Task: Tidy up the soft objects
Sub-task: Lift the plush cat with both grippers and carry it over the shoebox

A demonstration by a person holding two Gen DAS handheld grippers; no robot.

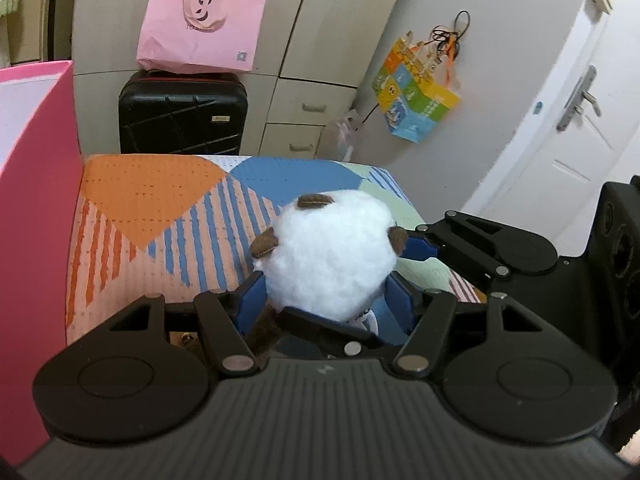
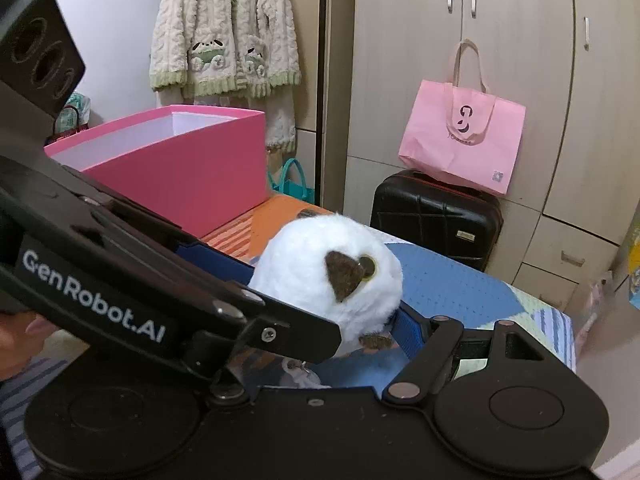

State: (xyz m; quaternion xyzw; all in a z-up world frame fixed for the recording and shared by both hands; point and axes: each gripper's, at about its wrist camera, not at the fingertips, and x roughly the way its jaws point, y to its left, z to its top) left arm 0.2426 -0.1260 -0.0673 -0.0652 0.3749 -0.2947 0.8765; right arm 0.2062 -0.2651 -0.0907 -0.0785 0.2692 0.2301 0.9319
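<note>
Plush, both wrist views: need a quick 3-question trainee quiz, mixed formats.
1. True or false: the plush is outside the box.
2. What sits on the suitcase? A) pink bag B) jacket C) pillow
3. What is clamped between the pads of the left gripper?

Key: 1 true; 2 A; 3 the plush.
</note>
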